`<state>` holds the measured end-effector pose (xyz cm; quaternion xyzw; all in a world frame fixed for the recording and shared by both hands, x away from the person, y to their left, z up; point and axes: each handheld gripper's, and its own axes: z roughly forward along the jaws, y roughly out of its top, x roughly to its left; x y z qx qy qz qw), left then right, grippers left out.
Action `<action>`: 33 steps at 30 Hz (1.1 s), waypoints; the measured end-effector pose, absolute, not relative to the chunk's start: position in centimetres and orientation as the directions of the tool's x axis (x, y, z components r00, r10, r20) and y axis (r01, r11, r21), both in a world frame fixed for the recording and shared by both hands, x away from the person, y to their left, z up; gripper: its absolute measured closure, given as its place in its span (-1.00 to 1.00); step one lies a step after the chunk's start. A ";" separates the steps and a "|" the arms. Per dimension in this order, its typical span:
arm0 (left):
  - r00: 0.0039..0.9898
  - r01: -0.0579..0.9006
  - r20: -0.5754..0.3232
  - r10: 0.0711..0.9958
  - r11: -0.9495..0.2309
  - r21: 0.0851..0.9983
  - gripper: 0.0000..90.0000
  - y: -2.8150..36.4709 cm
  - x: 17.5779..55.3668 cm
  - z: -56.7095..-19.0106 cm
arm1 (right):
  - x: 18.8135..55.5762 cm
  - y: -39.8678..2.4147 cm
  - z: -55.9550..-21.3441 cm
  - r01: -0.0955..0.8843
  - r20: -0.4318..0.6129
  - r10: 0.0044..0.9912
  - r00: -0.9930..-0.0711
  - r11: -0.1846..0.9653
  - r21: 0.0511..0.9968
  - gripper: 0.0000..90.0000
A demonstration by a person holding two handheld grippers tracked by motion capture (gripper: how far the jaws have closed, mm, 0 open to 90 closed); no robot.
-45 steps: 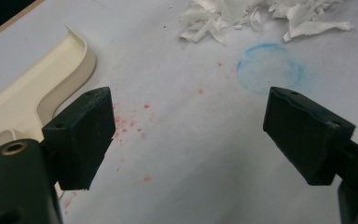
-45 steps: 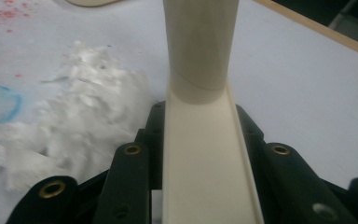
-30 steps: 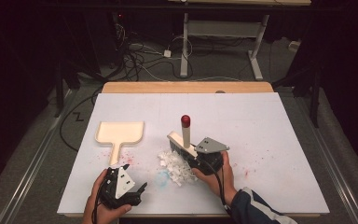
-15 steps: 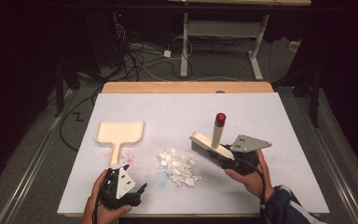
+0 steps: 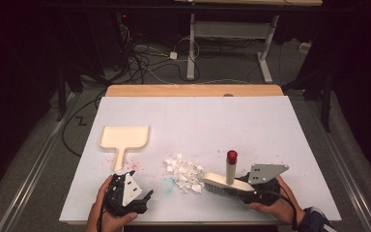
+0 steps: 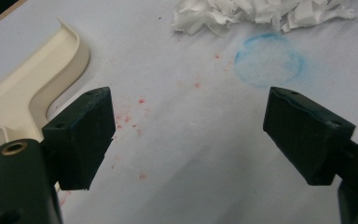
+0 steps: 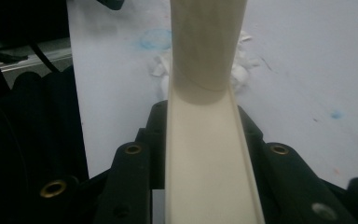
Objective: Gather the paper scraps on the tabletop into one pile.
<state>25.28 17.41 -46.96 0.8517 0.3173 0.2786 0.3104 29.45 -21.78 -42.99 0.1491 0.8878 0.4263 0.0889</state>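
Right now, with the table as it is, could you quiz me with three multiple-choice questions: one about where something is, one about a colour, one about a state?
1. Where does the dustpan lie?
A. on the left part of the table, apart from the paper scraps
B. on top of the scraps
C. on the floor

2. What colour is the tip of the brush handle?
A. green
B. red
C. yellow

3. How is the left gripper?
A. shut on the dustpan
B. shut on a scrap
C. open, holding nothing

Answers:
1 A, the high view shows bare table between pan and pile.
2 B, the knob on the upright handle is red.
3 C, its jaws stand wide apart over bare table, while the right gripper clamps the brush.
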 end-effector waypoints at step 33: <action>0.628 0.378 0.282 0.725 -0.601 0.704 -0.65 17.7 25.3 -47.0 | 31.0 -19.8 -40.7 0.151 -0.142 0.548 -0.825 0.456 0.877 0.52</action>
